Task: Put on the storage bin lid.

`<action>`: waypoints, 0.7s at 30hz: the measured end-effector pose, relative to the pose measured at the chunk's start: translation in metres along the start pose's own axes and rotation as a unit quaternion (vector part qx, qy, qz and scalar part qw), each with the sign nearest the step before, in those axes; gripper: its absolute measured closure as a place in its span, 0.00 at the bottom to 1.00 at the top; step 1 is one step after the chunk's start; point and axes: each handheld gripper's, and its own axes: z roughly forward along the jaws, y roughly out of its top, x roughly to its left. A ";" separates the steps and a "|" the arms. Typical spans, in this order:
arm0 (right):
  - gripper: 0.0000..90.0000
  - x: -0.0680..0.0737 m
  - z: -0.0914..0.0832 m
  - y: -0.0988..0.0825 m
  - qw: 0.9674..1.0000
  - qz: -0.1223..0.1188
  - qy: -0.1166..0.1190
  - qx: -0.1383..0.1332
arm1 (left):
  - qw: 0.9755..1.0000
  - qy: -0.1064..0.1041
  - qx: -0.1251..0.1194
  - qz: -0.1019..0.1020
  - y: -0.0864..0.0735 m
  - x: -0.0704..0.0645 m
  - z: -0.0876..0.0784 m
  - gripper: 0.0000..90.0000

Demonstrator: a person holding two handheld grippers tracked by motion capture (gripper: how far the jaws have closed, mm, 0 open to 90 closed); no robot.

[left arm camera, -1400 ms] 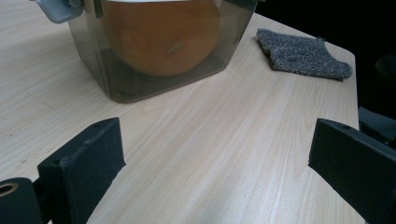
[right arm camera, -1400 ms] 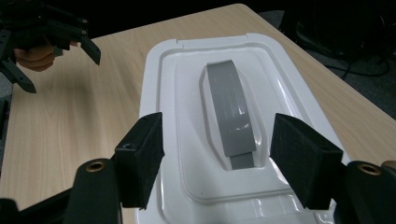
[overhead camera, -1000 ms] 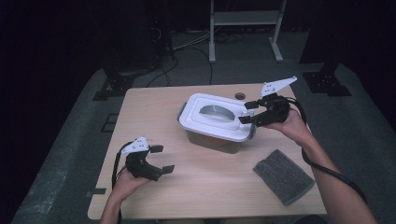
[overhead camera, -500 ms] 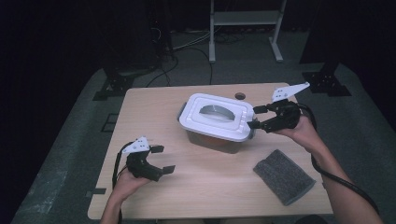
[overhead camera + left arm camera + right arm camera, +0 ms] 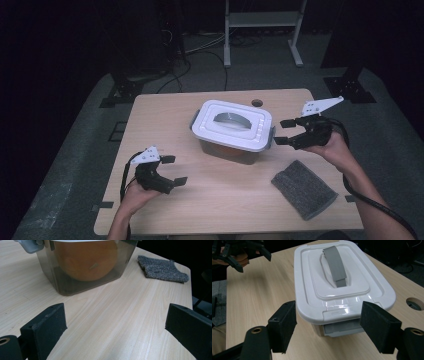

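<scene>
A plastic box (image 5: 232, 125) with a white lid (image 5: 337, 285) and a grey handle (image 5: 334, 262) stands mid-table. Through its smoky wall I see a round orange thing (image 5: 85, 260) inside. My right gripper (image 5: 281, 132) hovers just off the box's right end, pointing at the grey latch (image 5: 342, 328). Its jaws (image 5: 330, 325) have just been opening and stand wide, touching nothing. My left gripper (image 5: 176, 170) rests open near the table's front left, well short of the box, with bare wood between its jaws (image 5: 115, 325).
A grey knitted cloth (image 5: 304, 189) lies flat at the front right, also seen past the box (image 5: 161, 268). A round cable hole (image 5: 257, 103) sits behind the box. The wooden table (image 5: 165, 115) ends in dark floor all around; a white rack's legs stand behind.
My right gripper has drawn back to the right, from over the box's right edge to just beyond it, and sunk a little. The left gripper and the box have stayed put.
</scene>
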 end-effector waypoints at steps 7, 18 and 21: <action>0.30 0.001 -0.006 -0.015 1.000 0.014 -0.003 -0.004 | 1.000 0.000 -0.001 0.002 0.001 0.000 0.000 0.03; 0.29 0.000 -0.014 -0.040 0.999 0.037 -0.010 -0.004 | 1.000 -0.001 0.001 0.001 0.000 -0.001 0.002 0.03; 0.29 -0.001 -0.016 -0.051 0.999 0.049 -0.011 -0.003 | 1.000 0.000 0.003 0.003 0.001 -0.001 0.002 0.03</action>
